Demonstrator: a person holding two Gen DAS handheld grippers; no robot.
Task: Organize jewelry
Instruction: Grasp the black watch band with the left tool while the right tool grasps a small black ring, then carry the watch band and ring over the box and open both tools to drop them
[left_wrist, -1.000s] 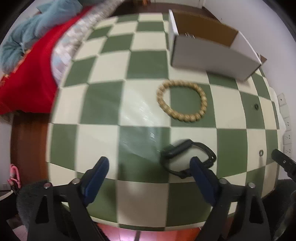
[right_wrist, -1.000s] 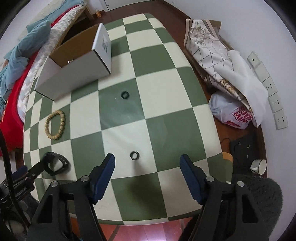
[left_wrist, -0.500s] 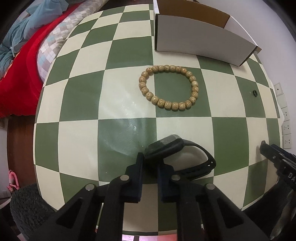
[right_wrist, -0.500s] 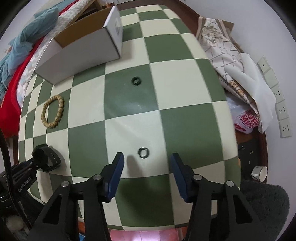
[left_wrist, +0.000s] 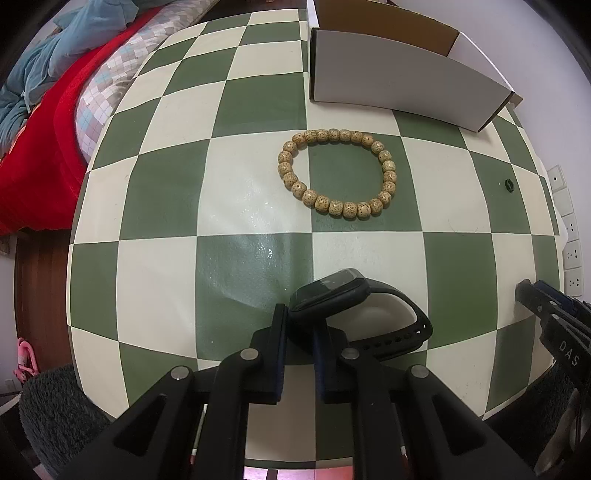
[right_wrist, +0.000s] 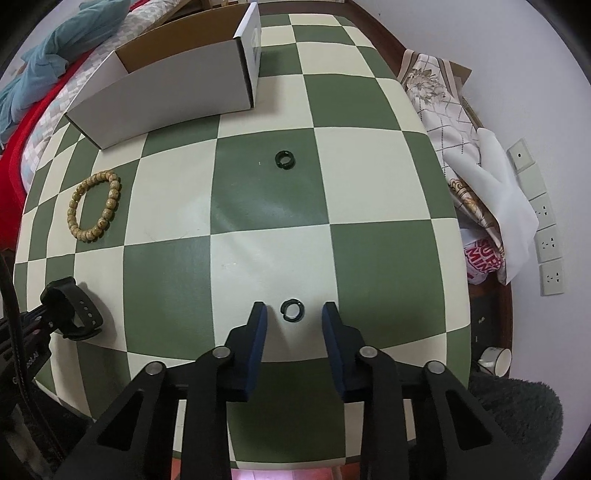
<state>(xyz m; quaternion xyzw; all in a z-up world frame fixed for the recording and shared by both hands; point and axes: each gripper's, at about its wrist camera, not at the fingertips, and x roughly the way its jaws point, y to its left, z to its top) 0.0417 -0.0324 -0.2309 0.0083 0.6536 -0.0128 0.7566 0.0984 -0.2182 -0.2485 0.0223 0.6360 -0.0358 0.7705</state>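
On the checkered table (left_wrist: 166, 280), left gripper (left_wrist: 300, 338) pinches the black watch (left_wrist: 354, 310).

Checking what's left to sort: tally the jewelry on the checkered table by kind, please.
Black rings: 2
Beaded bracelets: 1
Black watches: 1, clamped in the left gripper
Total: 4

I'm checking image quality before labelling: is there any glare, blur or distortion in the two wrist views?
Left wrist view: sharp, with a pale sheen on the tablecloth beyond the smartwatch; fisheye bends the checks. Right wrist view: sharp too, soft shadows beside the near ring; the squares bulge toward the edges.
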